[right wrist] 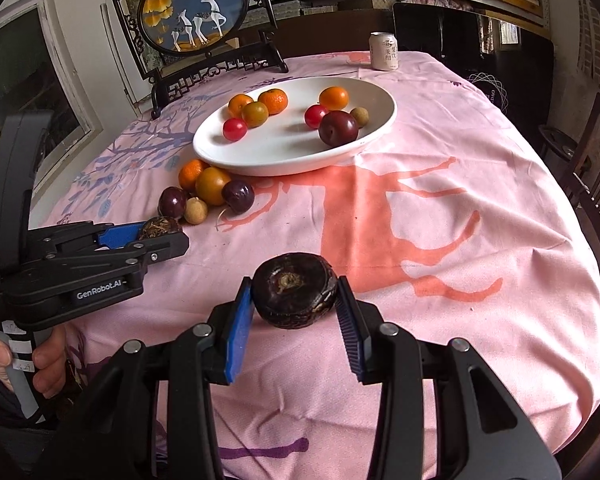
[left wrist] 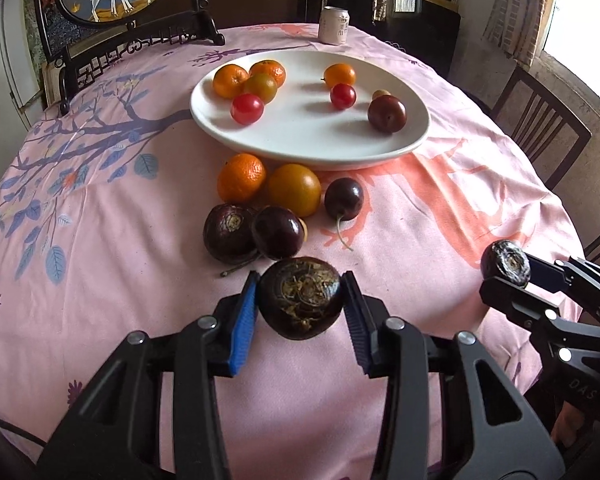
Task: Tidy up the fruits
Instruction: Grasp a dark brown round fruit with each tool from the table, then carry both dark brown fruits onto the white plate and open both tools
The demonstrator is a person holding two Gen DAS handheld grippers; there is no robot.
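I have a dark chestnut point(left wrist: 299, 297) pinched in my left gripper point(left wrist: 300, 300), both pads pressing its sides, and another chestnut point(right wrist: 293, 290) clamped the same way in my right gripper point(right wrist: 294, 300). Both seem to hang clear of the cloth point(right wrist: 460, 280), though I cannot be sure the right one is fully off it.

The plate point(left wrist: 300, 148) sits at 12 o'clock from my left tool, and between us lies a loose cluster: a mandarin point(left wrist: 241, 178), a yellow fruit point(left wrist: 294, 189), a cherry point(left wrist: 343, 198) and two dark fruits point(left wrist: 256, 232) touching each other. On the plate, four fruits huddle at its 10 o'clock side; an orange point(left wrist: 340, 75), a red tomato point(left wrist: 343, 96) and a plum point(left wrist: 387, 113) sit toward 2 o'clock.

What worries me:
- These chestnuts are round and hard, and held only at two narrow spots. A quick swing or tilt could let one squirt out and roll off the table.
- Going straight to 12 low, my left fingers would plough the cluster and scatter it.
- The plate is shallow; a drop from height could bounce out or knock the plum over the near rim.
- Both tools heading for the plate together could collide, as the right one sits close at my 3 o'clock.
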